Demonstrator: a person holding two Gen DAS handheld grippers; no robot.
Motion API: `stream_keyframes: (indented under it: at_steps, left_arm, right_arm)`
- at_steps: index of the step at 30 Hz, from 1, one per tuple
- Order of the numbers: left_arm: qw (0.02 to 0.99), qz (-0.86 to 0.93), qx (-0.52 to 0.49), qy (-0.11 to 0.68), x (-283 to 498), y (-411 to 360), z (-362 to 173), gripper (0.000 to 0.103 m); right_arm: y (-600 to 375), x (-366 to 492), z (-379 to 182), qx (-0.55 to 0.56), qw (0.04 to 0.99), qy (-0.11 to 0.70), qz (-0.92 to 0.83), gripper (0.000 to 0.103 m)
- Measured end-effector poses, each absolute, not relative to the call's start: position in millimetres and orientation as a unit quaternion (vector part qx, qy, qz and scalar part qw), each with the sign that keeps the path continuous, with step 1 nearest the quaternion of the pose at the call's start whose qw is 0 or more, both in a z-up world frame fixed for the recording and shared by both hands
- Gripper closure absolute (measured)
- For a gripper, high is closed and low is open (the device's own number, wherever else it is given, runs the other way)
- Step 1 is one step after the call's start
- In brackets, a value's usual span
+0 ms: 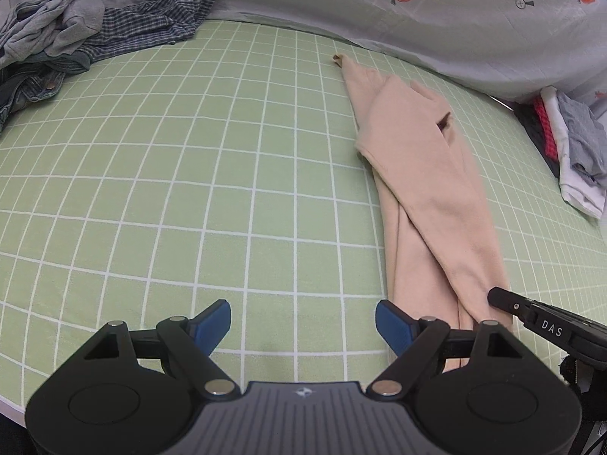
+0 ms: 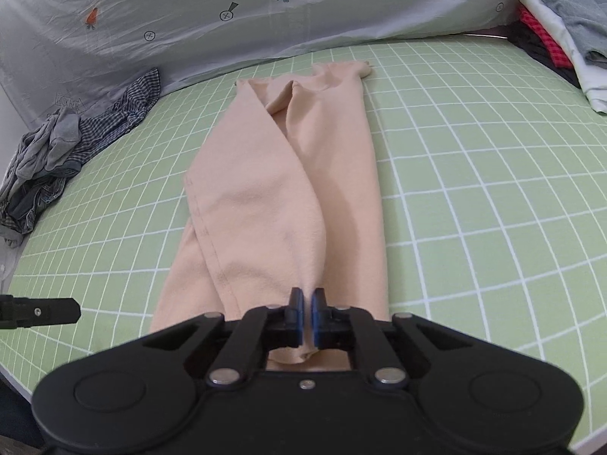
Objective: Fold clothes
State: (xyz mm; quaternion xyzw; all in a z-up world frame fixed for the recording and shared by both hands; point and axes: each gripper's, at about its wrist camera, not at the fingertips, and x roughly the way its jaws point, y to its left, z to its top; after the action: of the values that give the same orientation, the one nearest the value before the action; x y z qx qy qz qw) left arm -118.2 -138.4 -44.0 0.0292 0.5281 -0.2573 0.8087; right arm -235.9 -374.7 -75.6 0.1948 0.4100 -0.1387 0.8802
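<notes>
Mid-fold, the right gripper point(image 2: 307, 313) pinched the garment point(image 2: 280, 197)'s near end while the left gripper point(image 1: 302, 325) hung spread over the bed point(image 1: 189, 189); carrying that end toward the far end seemed due.

A home bedroom: a green checked bedsheet point(image 1: 189, 189), carrot-print quilt point(image 1: 417, 19) and heaped clothes point(image 1: 57, 38).

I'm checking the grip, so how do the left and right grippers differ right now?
The left gripper is open, its blue pads wide apart over bare green sheet; the right gripper is shut on the beige garment. The left holds nothing; the right pinches the near end. Both are black with blue pads.
</notes>
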Motion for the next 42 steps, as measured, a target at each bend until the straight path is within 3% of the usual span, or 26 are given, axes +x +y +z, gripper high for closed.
stream_keyframes:
  at_steps: [22, 23, 24, 25, 27, 29, 33, 42]
  left_arm:
    - [0.785, -0.302, 0.058, 0.537, -154.4, -147.8, -53.9, 0.019]
    - [0.786, -0.301, 0.057, 0.537, -155.0, -150.6, -53.4, 0.019]
    - [0.787, -0.3, 0.055, 0.537, -155.6, -153.4, -52.9, 0.019]
    - [0.788, -0.298, 0.054, 0.536, -155.9, -156.6, -52.2, 0.019]
    - [0.79, -0.292, 0.051, 0.536, -156.2, -163.6, -50.6, 0.018]
    - [0.789, -0.289, 0.048, 0.541, -157.3, -171.4, -51.3, 0.016]
    - [0.781, -0.289, 0.056, 0.551, -160.3, -185.7, -55.7, 0.016]
    - [0.777, -0.281, 0.086, 0.556, -168.4, -208.3, -69.1, 0.016]
  right_arm:
    - [-351.0, -289.1, -81.6, 0.196, 0.865, 0.427, -0.176, 0.095]
    - [-352.4, -289.3, -78.3, 0.193, 0.867, 0.425, -0.173, 0.093]
    - [-352.8, -289.2, -73.6, 0.181, 0.872, 0.42, -0.173, 0.079]
    - [-352.4, -288.8, -68.0, 0.163, 0.879, 0.412, -0.173, 0.056]
    - [-354.2, -284.2, -62.3, 0.137, 0.886, 0.407, -0.172, 0.034]
    - [-358.1, -278.6, -61.0, 0.121, 0.888, 0.409, -0.169, 0.027]
    - [-372.9, -270.9, -76.2, 0.13, 0.877, 0.431, -0.167, 0.0]
    - [-382.9, -257.8, -95.8, 0.125, 0.867, 0.452, -0.169, 0.0]
